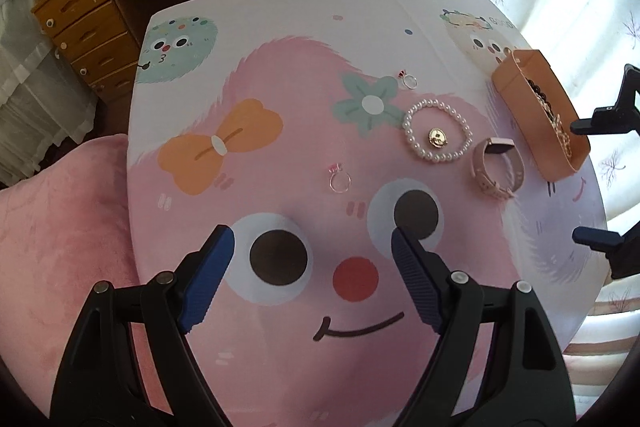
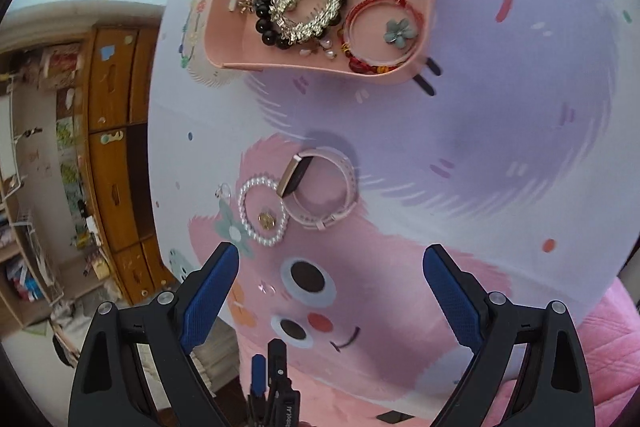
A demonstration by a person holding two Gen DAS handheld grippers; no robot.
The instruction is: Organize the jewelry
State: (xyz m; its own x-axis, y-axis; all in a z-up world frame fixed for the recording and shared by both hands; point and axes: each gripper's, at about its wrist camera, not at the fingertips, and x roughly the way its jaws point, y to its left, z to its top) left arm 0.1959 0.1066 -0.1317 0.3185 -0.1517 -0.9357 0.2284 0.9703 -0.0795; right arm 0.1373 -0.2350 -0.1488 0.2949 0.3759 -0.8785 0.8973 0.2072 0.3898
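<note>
Hovering with jaws spread and empty, the right gripper [image 2: 331,263] sits nearer the pink smartwatch [image 2: 320,187], centre frame, below the peach tray [image 2: 224,7]; the left gripper [image 1: 312,247] is likewise spread.

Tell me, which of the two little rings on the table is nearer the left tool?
The ring with the pink stone, lying just above the big cartoon eyes. The other ring, with a red stone, sits farther off past the green flower.

on the tabletop [image 1: 280,39], a brooch [image 1: 437,138] lies inside the bead bracelet [image 1: 437,131]; the watch [image 1: 498,167] sits between it and the tray [image 1: 520,95] holding jewelry.
</note>
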